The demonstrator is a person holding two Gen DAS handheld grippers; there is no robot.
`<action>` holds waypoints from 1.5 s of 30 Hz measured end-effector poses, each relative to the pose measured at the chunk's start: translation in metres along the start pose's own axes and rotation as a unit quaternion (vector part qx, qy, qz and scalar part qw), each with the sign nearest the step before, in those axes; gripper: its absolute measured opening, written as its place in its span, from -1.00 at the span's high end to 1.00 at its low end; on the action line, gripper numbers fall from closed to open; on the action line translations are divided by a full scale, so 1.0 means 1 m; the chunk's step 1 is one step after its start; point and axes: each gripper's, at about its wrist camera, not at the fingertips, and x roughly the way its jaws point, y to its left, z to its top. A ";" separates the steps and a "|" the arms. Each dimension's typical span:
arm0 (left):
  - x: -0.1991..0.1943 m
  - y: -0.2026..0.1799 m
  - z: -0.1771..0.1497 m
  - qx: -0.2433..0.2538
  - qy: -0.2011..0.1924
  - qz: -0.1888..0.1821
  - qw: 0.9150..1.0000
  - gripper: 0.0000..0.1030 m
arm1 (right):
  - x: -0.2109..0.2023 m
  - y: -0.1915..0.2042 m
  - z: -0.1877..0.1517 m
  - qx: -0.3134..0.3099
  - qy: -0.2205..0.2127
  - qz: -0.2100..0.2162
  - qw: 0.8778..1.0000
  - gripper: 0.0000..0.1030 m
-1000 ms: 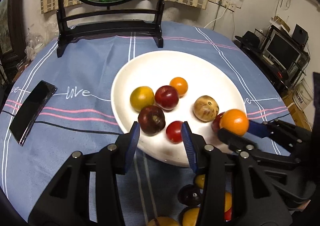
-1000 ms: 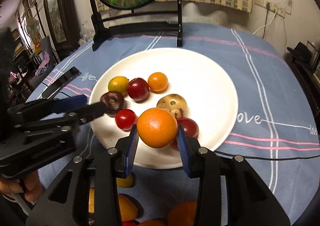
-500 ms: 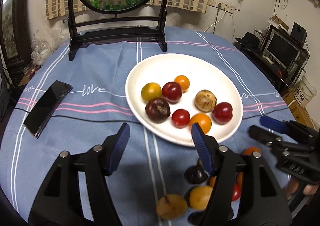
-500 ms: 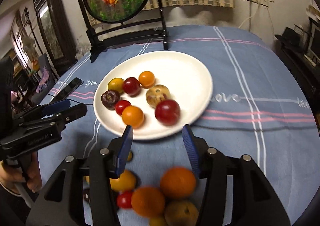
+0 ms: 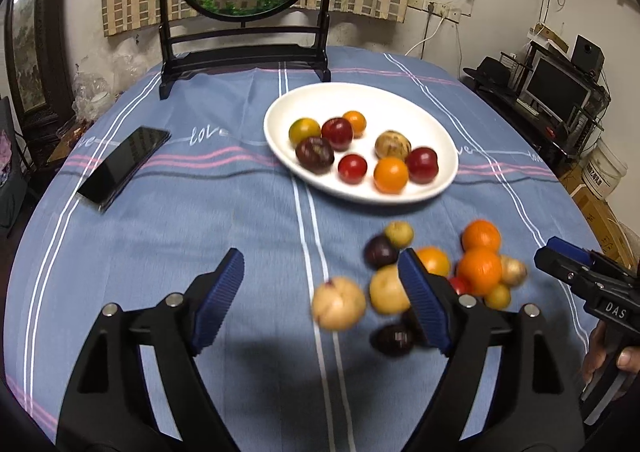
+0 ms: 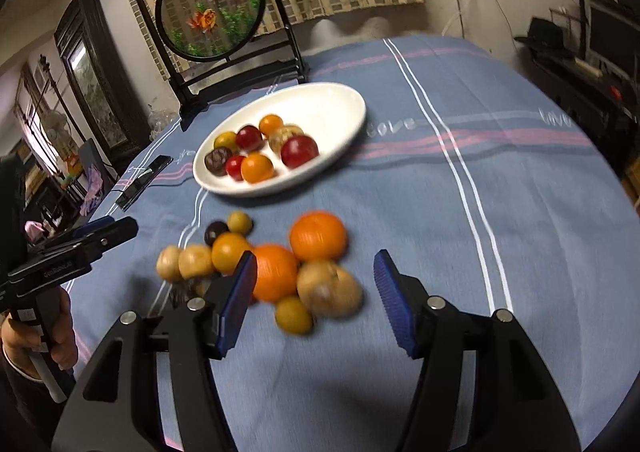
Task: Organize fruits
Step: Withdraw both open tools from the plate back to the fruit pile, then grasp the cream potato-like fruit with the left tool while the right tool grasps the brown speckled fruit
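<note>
Both grippers' jaws have just been opening and are holding nothing: the left gripper (image 5: 320, 284) gaping wide, the right gripper (image 6: 316, 292) about half open. Loose round fruits (image 6: 276, 272) are lying mid-frame on the blue striped tablecloth (image 5: 180, 219), below the white oval plate (image 5: 360, 99) holding eight. Nudged, they might roll away. Only the left view is showing the dark fruit (image 5: 394, 340) at lower right.

The table's blue striped cloth (image 5: 200, 219) carries a white plate (image 5: 400, 107) at 12 o'clock, a phone (image 5: 124, 165) at 10, and loose fruits (image 5: 480, 268) at 3.
</note>
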 end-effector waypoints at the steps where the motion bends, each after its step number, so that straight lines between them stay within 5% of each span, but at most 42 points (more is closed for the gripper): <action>1: -0.003 0.000 -0.007 0.000 0.002 -0.001 1.000 -0.65 | -0.001 -0.004 -0.005 0.006 0.004 0.001 1.000 -0.20; 17: 0.010 0.005 -0.054 0.003 0.054 0.017 0.998 -0.65 | -0.008 -0.004 -0.043 0.005 0.029 0.023 0.999 -0.20; 36: 0.063 -0.002 -0.023 0.042 0.079 0.034 0.995 -0.64 | 0.007 -0.009 -0.040 0.018 0.054 0.045 0.997 -0.20; 37: 0.065 -0.002 -0.022 0.039 0.078 0.031 0.996 -0.62 | 0.007 -0.009 -0.039 0.019 0.054 0.045 0.997 -0.20; 42: 0.066 -0.006 -0.023 0.038 0.078 -0.010 0.996 0.22 | 0.009 -0.009 -0.037 0.017 0.056 0.038 0.998 -0.20; 45: 0.064 -0.015 -0.025 0.056 0.076 0.002 0.996 0.22 | 0.009 -0.009 -0.034 0.015 0.052 0.032 0.998 -0.20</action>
